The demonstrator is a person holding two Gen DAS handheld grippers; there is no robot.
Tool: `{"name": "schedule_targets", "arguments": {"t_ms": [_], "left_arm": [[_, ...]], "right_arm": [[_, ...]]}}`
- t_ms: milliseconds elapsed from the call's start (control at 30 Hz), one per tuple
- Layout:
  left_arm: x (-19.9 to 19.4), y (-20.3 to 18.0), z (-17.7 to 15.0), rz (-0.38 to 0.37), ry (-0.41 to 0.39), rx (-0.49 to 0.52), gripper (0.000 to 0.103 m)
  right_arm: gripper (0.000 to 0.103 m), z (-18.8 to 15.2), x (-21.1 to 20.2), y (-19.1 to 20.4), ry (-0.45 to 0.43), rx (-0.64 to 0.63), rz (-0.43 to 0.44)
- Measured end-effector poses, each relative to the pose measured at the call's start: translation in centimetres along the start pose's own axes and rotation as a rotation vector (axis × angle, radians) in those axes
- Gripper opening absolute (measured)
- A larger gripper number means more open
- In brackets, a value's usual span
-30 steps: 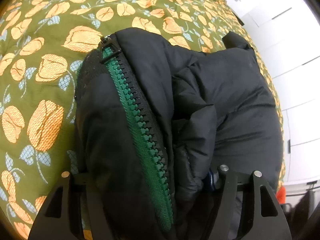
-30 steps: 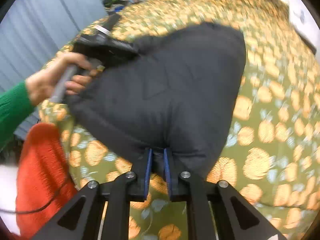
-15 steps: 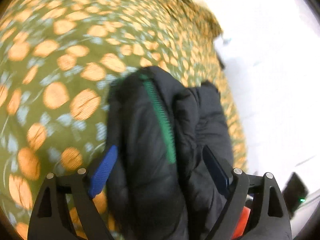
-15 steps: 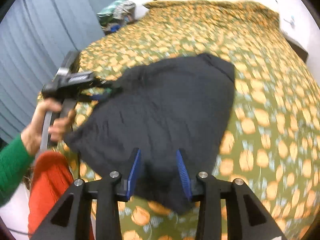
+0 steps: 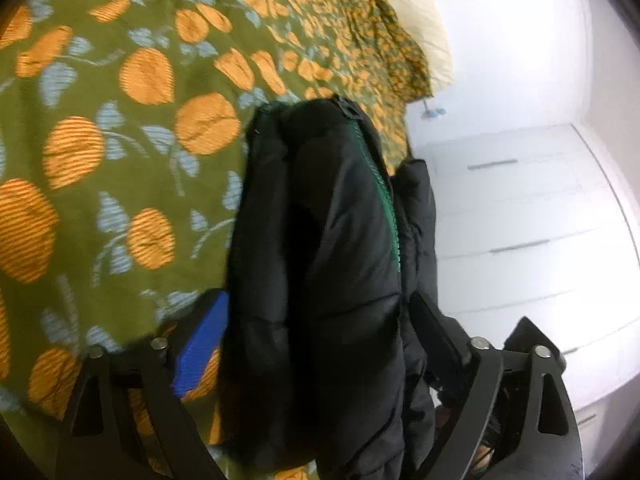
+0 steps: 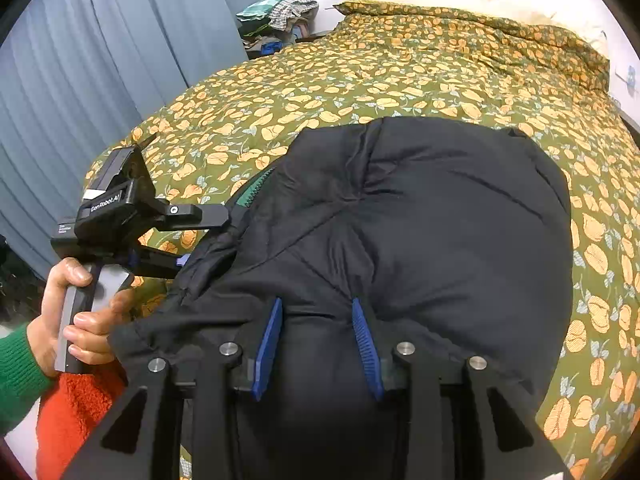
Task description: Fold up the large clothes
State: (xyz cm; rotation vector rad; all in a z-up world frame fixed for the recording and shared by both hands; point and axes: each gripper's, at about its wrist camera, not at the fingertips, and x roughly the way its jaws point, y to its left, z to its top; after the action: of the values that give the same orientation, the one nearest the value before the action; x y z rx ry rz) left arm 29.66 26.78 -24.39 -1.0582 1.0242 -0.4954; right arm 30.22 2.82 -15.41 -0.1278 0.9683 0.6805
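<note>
One black puffer jacket (image 6: pixel 420 232) with green zipper (image 5: pixel 386 204), lying on one floral bedspread (image 6: pixel 400 72). Two grippers: left gripper (image 5: pixel 320 320) spread wide, bunched jacket between fingers; right gripper (image 6: pixel 316 332) partly open, jacket edge between blue pads (image 6: pixel 268 340), not pinched.

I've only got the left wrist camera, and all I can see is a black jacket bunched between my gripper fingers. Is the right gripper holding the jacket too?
Observer: No. The right gripper is open, with its fingers apart around the near edge of the black jacket.
Operator: Is the rest of the jacket down on the bed?
Observer: Yes, it lies as one broad mound on the floral bedspread.
Operator: Anything past the far end of the bed?
Observer: A pile of clothes sits beyond the far left corner, next to the blue curtains.
</note>
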Motion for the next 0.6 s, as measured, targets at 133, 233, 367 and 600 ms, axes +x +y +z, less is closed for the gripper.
{"name": "schedule_targets", "arguments": {"t_ms": [133, 233, 367, 600], "left_arm": [[1.9, 0.2, 0.7, -0.068, 0.054, -0.03, 0.094], [2.6, -2.0, 0.8, -0.109, 0.083, 0.046, 0.095], [5.2, -5.1, 0.8, 0.018, 0.171, 0.168, 0.095], [7.9, -5.3, 1.3, 0.206, 0.262, 0.207, 0.094]], "right_arm": [[0.037, -0.3, 0.4, 0.2, -0.001, -0.008, -0.005], [0.037, -0.4, 0.7, 0.3, 0.003, -0.02, -0.02], [0.037, -0.4, 1.2, 0.3, 0.013, -0.034, -0.046], [0.039, -0.7, -0.1, 0.9, 0.02, -0.089, -0.055]]}}
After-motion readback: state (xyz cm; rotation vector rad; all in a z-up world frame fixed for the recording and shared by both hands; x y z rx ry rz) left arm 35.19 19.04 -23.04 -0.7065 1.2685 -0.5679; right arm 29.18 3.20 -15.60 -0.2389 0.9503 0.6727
